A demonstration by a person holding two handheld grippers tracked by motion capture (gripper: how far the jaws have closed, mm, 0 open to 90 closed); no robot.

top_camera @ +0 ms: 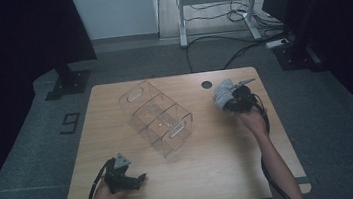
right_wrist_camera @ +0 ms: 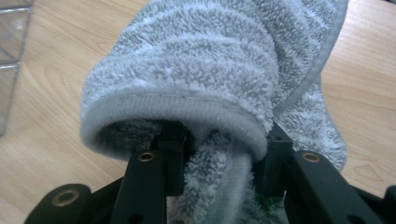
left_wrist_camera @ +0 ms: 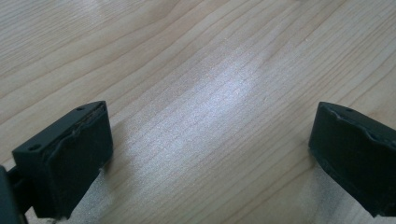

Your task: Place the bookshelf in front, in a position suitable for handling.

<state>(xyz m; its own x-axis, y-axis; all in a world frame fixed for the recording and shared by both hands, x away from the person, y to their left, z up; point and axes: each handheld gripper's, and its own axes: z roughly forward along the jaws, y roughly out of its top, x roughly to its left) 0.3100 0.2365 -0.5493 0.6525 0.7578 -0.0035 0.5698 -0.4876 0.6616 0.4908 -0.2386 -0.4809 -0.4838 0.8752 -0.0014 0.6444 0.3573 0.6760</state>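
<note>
The right gripper (top_camera: 230, 98) is clenched on a grey striped fluffy sock (right_wrist_camera: 196, 79), held over the table's (top_camera: 221, 160) far right part, near a round cable hole (top_camera: 206, 84). The left gripper (left_wrist_camera: 210, 154) rests released over bare wood at the near left. Pickup appears done. Placement remains, judged to be in the clear plastic divided organizer (top_camera: 156, 118) (compartments look empty) at mid-table.

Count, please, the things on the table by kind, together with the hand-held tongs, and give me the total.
Clear plastic bin with compartments: 1
Grey fluffy towel, clamped in the right tongs: 1
Hand-held tongs: 2, the left tongs open over bare wood
Total: 4
</note>
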